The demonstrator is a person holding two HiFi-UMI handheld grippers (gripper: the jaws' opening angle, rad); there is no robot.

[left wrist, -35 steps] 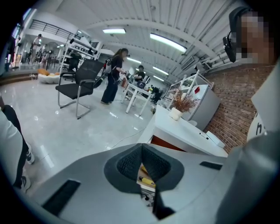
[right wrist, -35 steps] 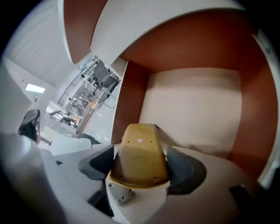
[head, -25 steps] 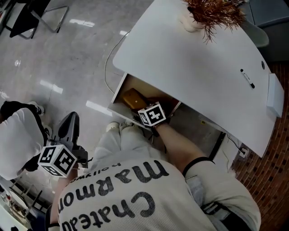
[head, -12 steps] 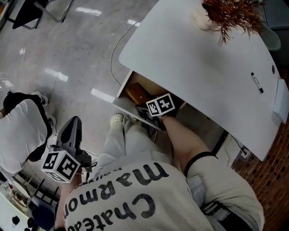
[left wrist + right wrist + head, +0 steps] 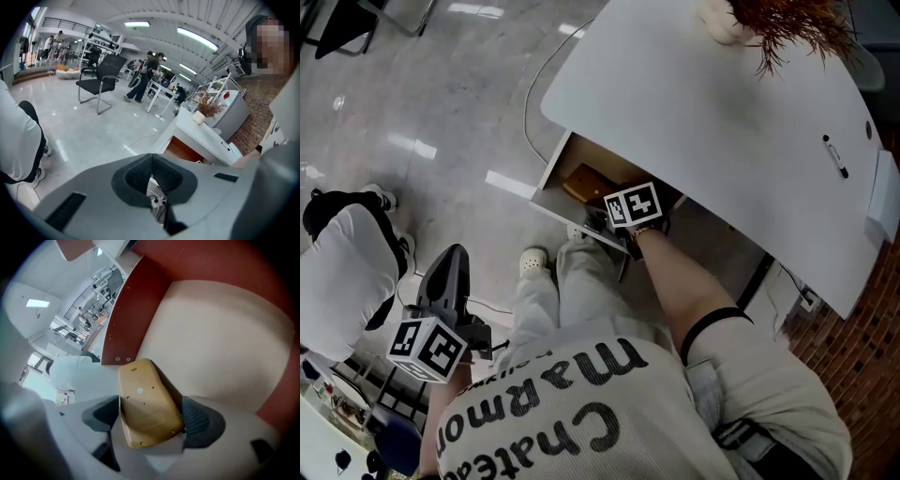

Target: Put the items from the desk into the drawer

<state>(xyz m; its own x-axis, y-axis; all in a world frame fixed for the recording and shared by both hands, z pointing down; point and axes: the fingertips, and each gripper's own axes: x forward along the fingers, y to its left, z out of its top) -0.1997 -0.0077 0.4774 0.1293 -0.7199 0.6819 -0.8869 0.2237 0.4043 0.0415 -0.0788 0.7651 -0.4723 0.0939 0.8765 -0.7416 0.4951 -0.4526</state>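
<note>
The desk drawer stands pulled out under the white desk top. A flat yellow-tan device lies inside it on the pale drawer floor. In the right gripper view the same device sits between the two dark pads of my right gripper, and both pads touch its sides. That gripper's marker cube shows at the drawer's front. My left gripper hangs low beside the person's left leg, jaws together and holding nothing. A black pen rests on the desk top.
A vase of dried brown plants stands at the desk's far end. A white box sits at the desk's right edge. A cable runs over the glossy floor. Another person in white is at the left. A brick wall is at the right.
The right gripper stays in the drawer with the yellow device, reaching slightly further in. The left gripper has hardly moved. The head view has shifted a little.
</note>
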